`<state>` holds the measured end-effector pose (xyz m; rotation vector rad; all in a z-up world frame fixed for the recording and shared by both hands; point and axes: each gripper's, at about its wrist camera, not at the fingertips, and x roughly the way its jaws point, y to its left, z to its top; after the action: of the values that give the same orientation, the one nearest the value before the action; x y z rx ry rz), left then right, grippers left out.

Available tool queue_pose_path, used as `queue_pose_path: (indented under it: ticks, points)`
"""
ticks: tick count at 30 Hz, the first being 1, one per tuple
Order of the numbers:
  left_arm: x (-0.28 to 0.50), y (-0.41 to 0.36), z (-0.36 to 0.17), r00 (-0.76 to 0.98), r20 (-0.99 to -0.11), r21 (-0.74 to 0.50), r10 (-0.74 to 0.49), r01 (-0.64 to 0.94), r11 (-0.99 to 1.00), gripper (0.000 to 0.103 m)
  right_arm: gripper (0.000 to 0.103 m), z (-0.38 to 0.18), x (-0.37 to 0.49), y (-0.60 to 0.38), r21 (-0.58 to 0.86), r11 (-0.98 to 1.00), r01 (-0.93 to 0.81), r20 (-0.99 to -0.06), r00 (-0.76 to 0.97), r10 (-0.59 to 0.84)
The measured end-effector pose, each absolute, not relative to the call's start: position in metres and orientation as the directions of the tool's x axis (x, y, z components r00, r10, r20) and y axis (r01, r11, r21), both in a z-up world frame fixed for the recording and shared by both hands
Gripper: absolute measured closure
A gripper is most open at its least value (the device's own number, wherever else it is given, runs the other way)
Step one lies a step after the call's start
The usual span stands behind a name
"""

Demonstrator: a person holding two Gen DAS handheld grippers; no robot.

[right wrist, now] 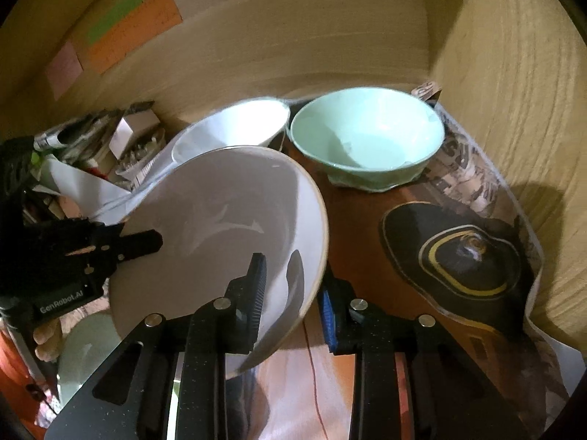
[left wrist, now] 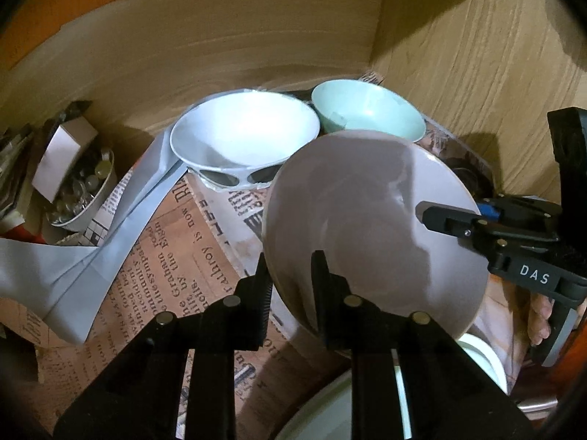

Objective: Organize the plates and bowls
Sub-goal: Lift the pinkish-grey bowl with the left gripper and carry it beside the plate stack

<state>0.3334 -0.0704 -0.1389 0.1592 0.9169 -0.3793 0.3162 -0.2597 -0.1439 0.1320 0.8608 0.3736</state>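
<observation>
Grey plate (left wrist: pixel 370 220) pinched by both my left claw (left wrist: pixel 290 267) and right claw (right wrist: pixel 291 271); uneven pull could clip the green bowl (right wrist: pixel 367 135).

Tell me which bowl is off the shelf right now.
The grey bowl, gripped at its rim by both grippers; the white bowl and mint bowl rest on the newspaper.

The grey bowl (right wrist: pixel 220 227) hides part of the white bowl (right wrist: pixel 234 128), the pale dishes (left wrist: pixel 367 414) below are cut off by the frame, and the newspaper (left wrist: pixel 161 256) print is unreadable.
</observation>
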Motion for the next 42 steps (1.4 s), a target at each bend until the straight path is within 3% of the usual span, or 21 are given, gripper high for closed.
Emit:
queue_pose_path:
  ticks: [20,42]
  points:
    - [0.275,-0.057,-0.093,0.656,-0.698,-0.025,-0.287,0.378,0.926,0.083,0.079,-0.092,0.269,-0.252,0.233,0.919,-0.319,-0.588,0.706,0.394]
    - [0.190,0.026,-0.064,0.761,-0.607,-0.052,-0.230,0.251,0.967,0.083,0.079,-0.075,0.225,-0.187,0.220,0.858,-0.463,-0.548,0.669,0.502]
